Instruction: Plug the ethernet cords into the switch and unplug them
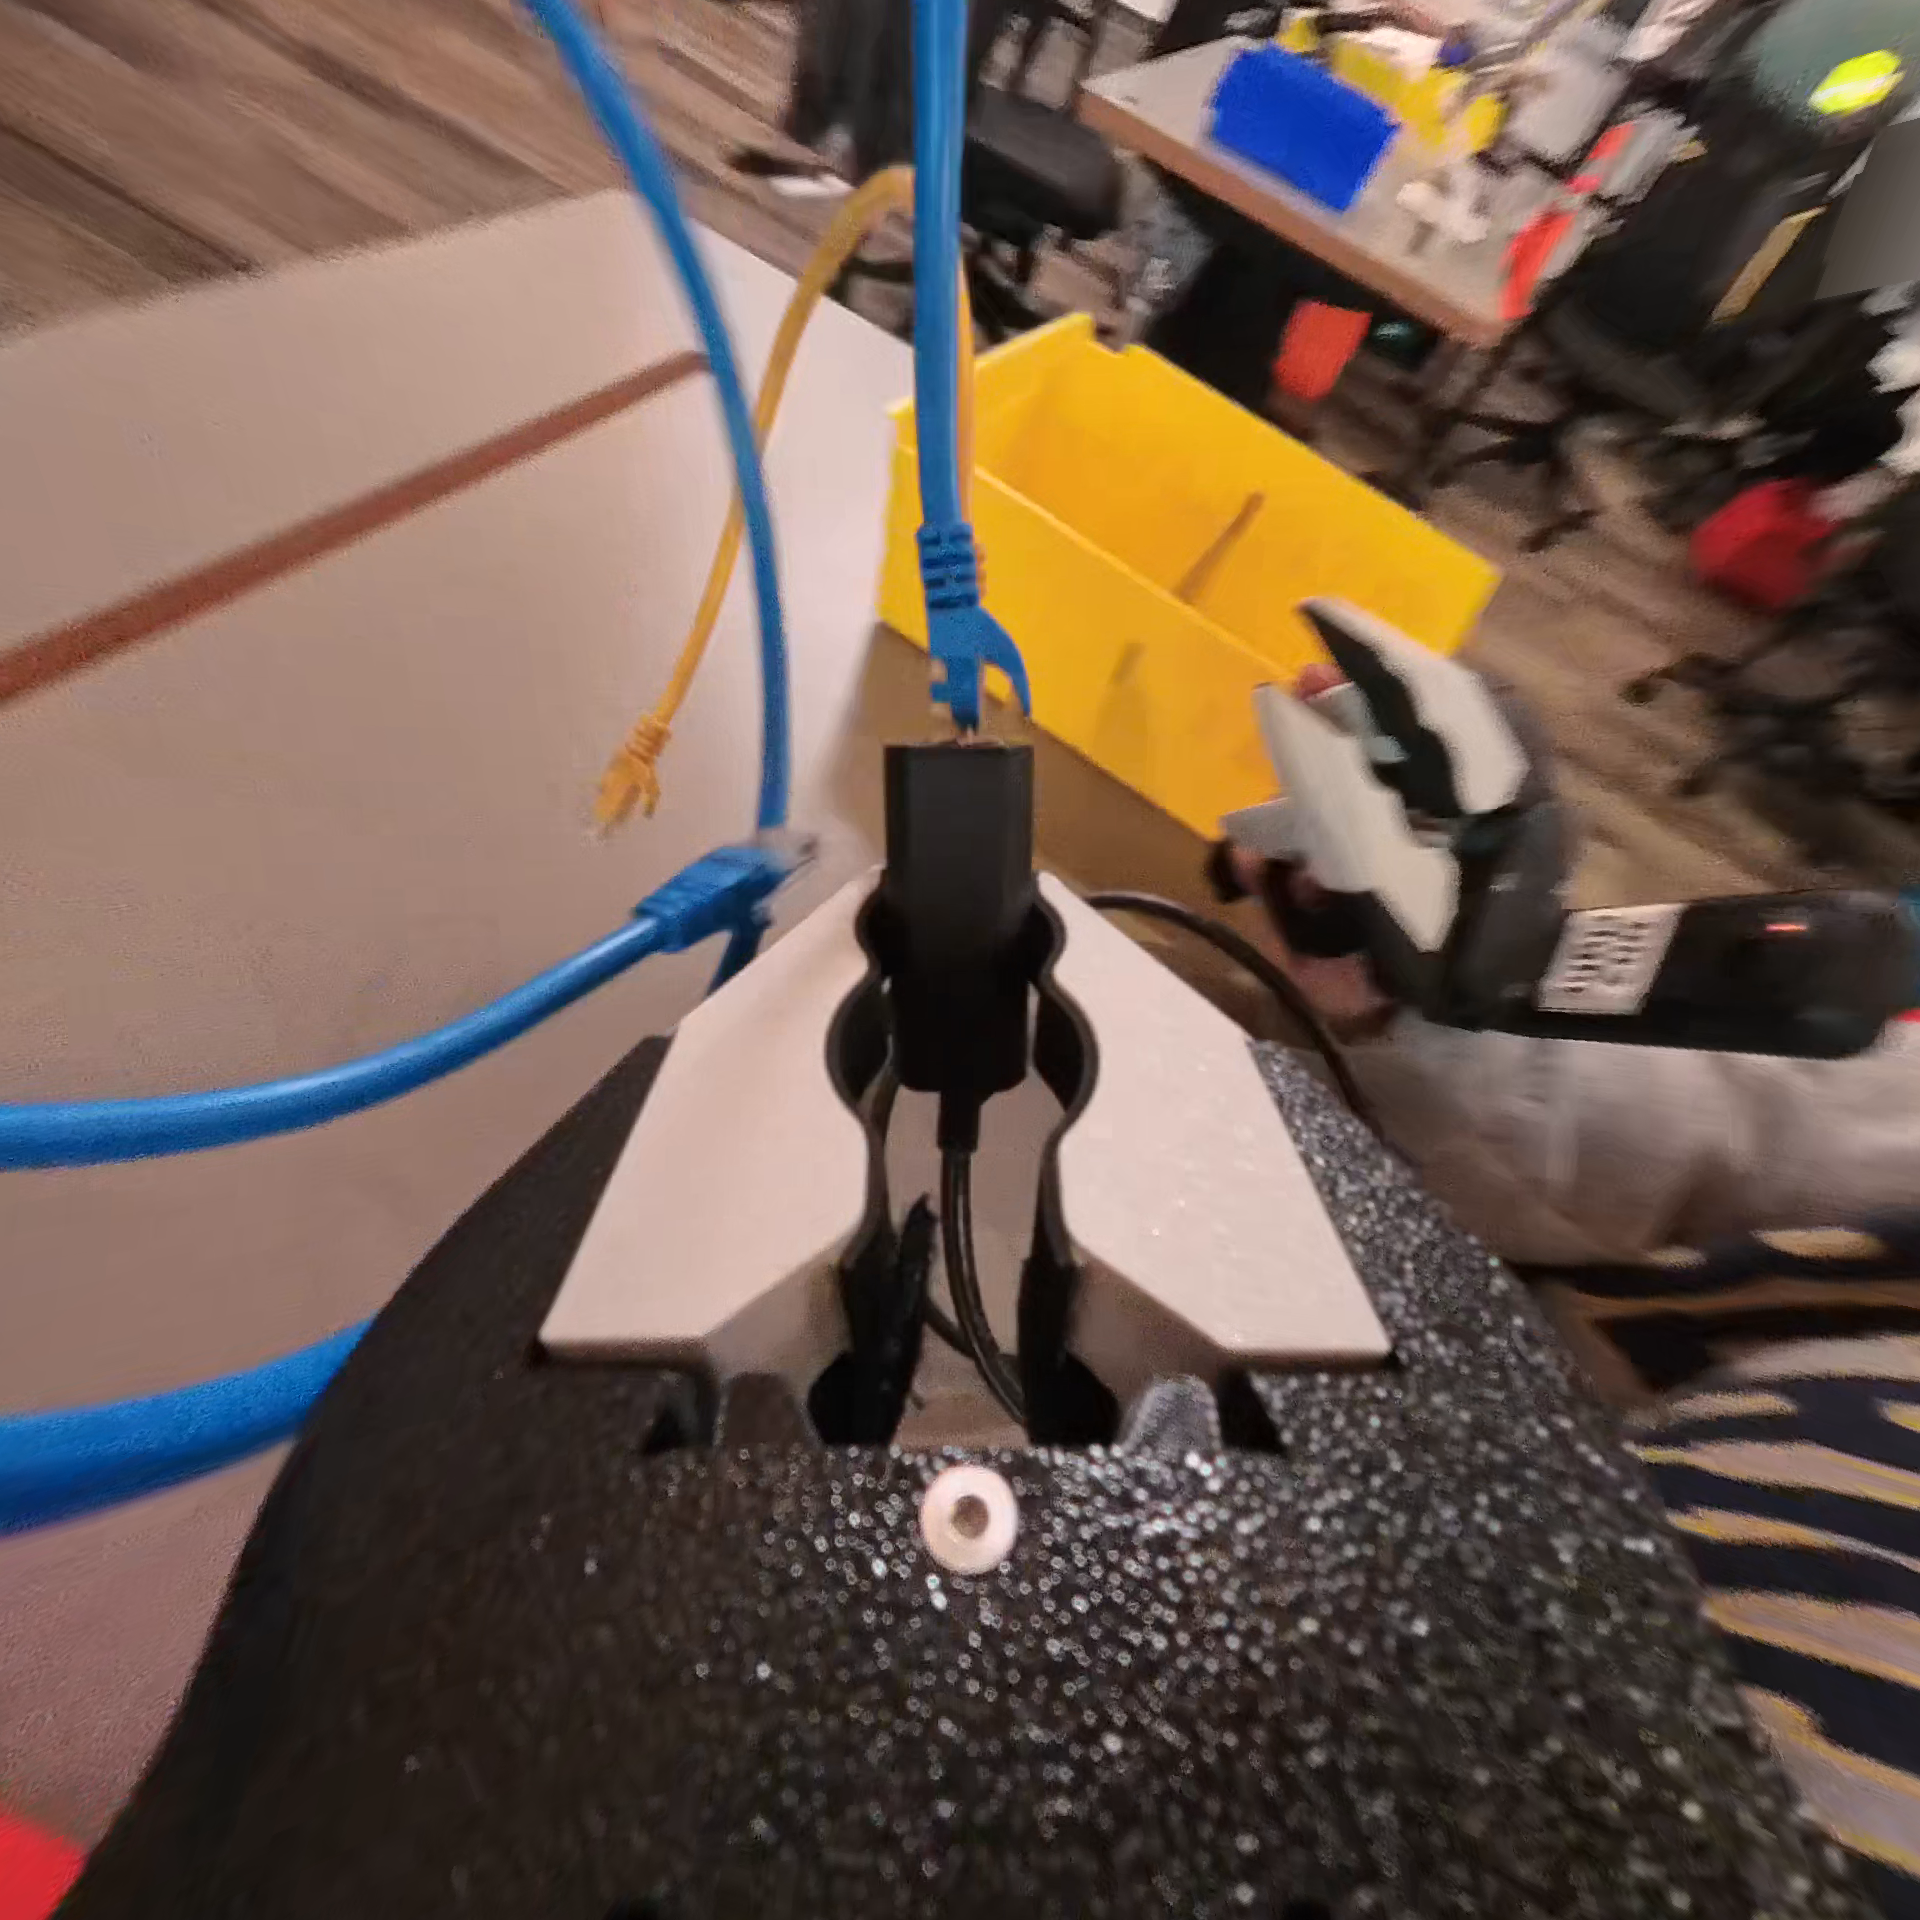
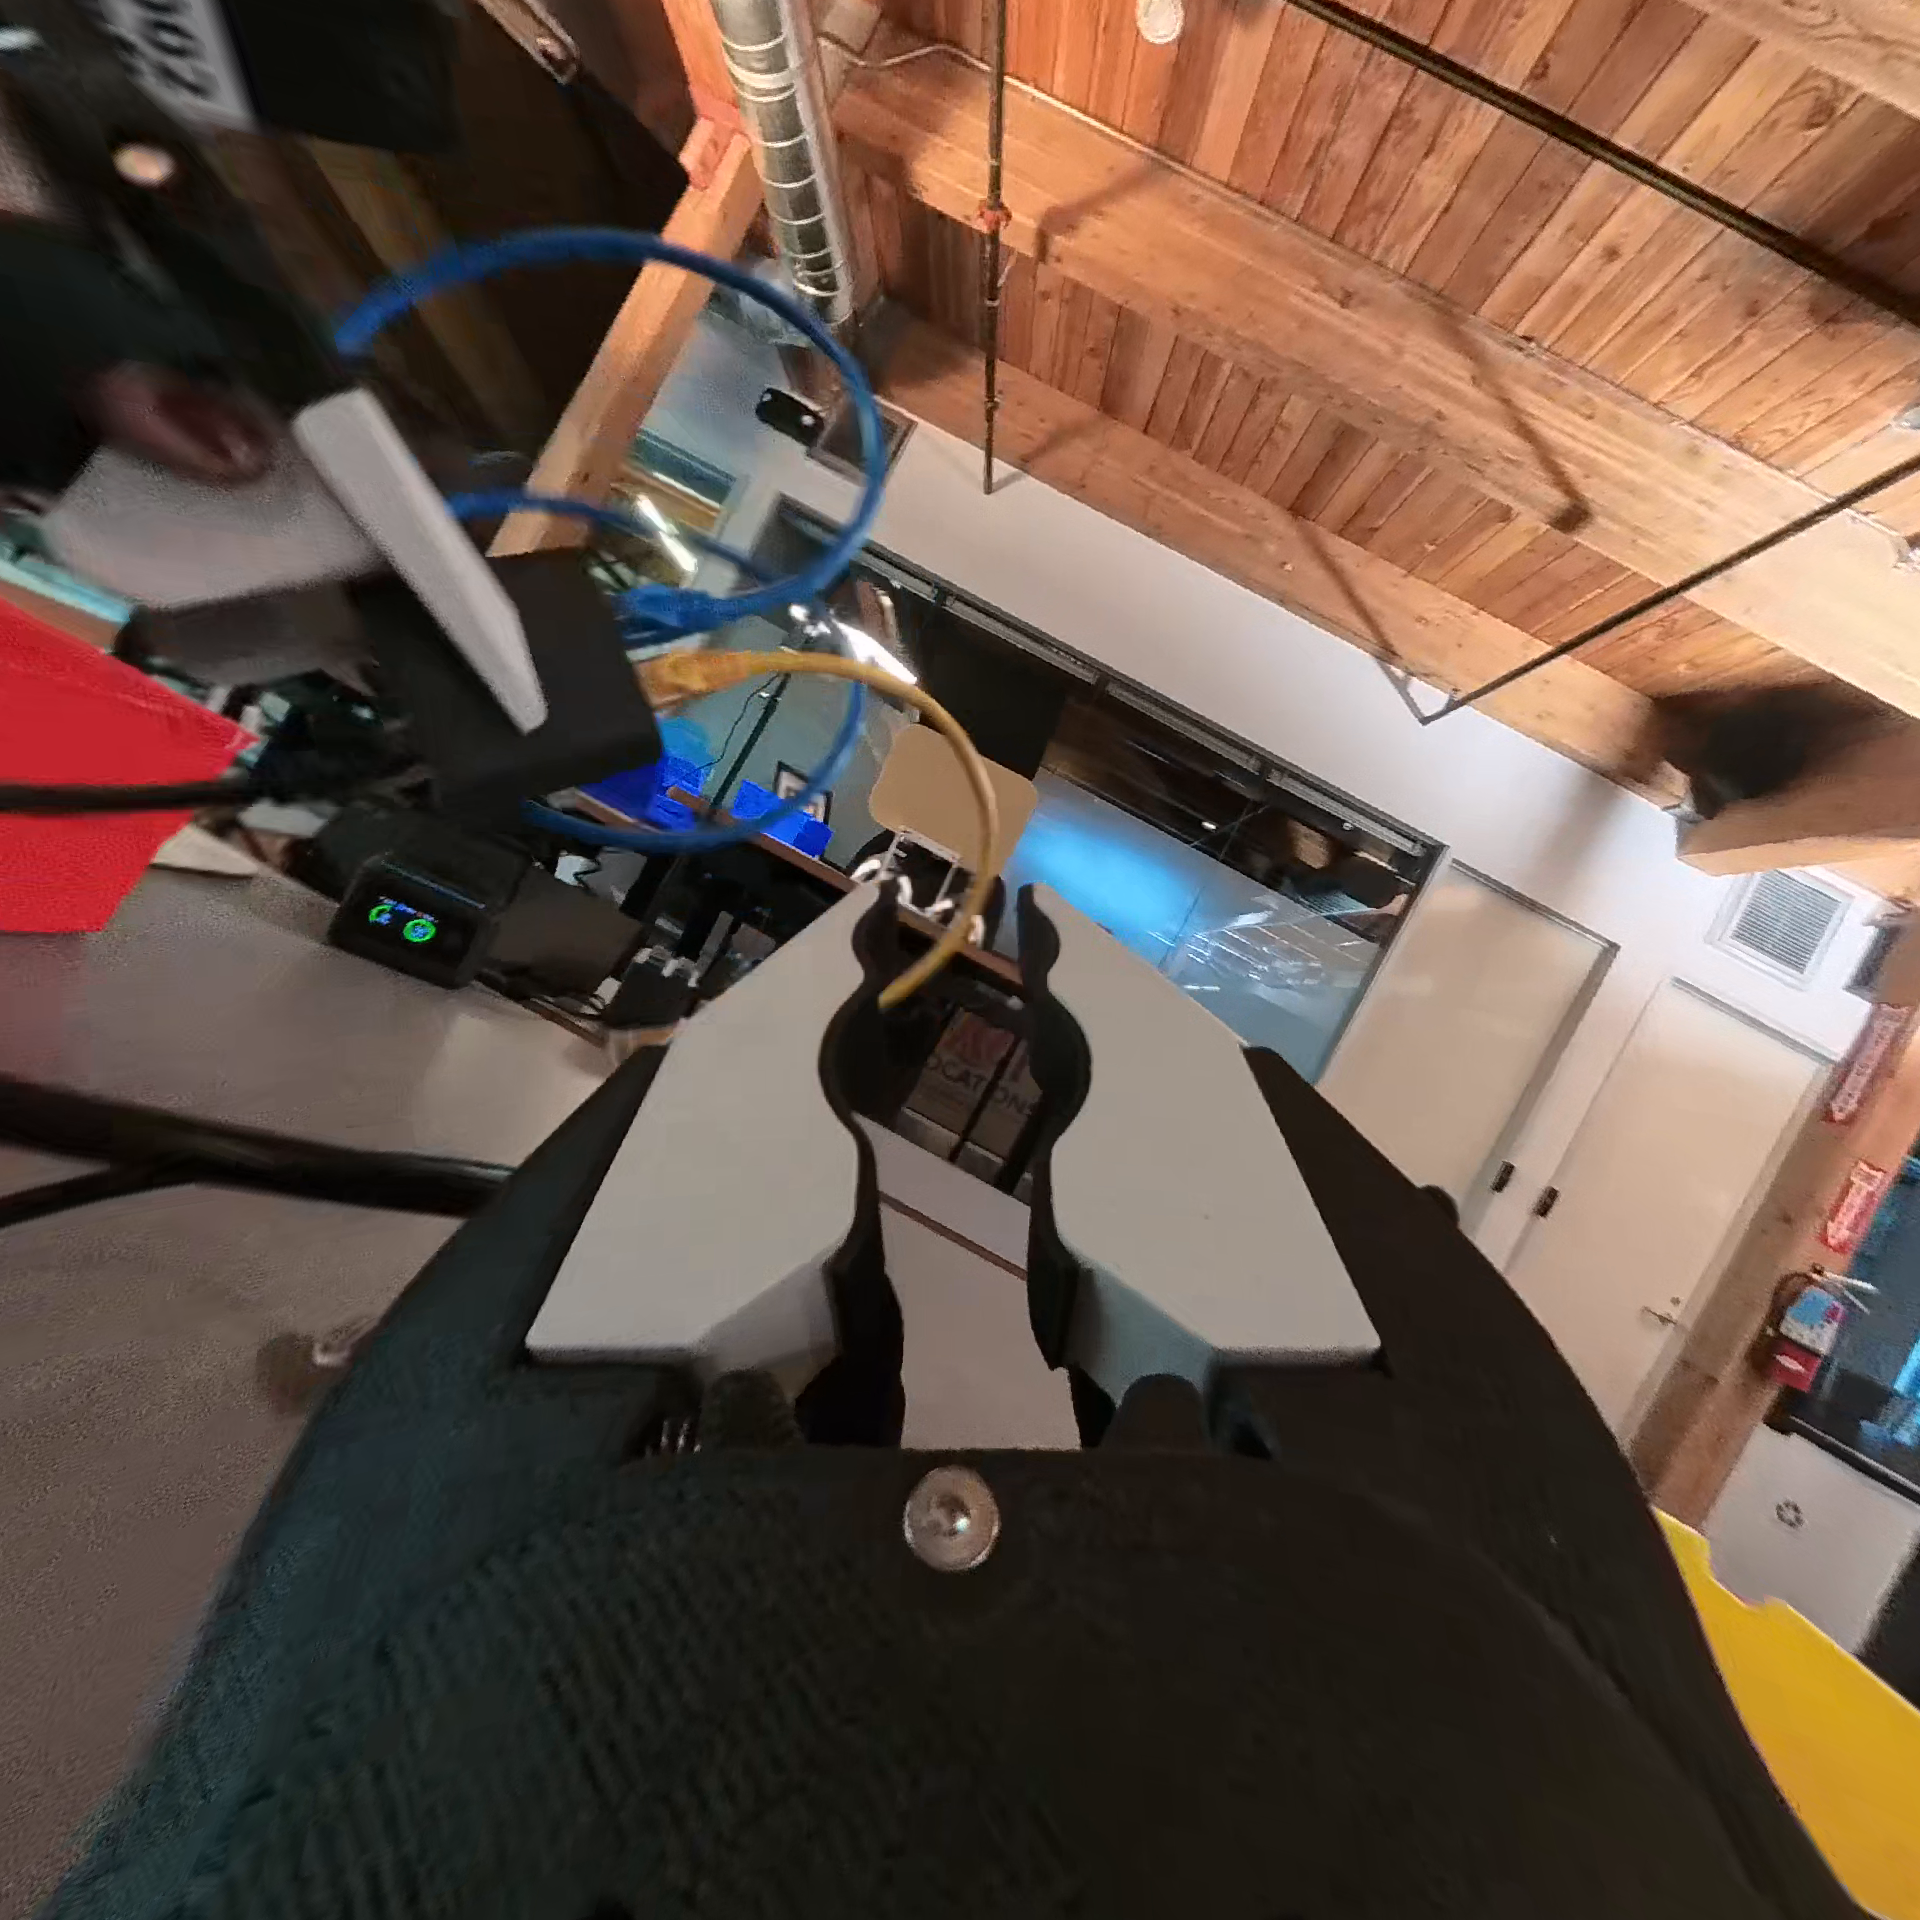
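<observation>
Two hand-held grippers are in view. The left hand-held gripper (image 1: 956,935) is pinching a black switch (image 1: 958,894) between its pale fingers (image 1: 727,1143), holding it upright above the pale surface (image 1: 312,623). A blue ethernet cord (image 1: 940,312) hangs straight down to the top of the switch, its plug (image 1: 966,665) at the switch's top edge; whether it is fully seated is unclear. A second blue plug (image 1: 727,894) lies just left of the switch, and a yellow ethernet cord (image 1: 727,540) dangles farther left, its plug free in the air. A yellow bin (image 1: 1195,582) stands behind the switch. To the right of the switch, the right hand-held gripper (image 2: 951,935) has its fingers slightly spread, with the yellow cord's end (image 2: 914,982) lying between them, against the left finger.
</observation>
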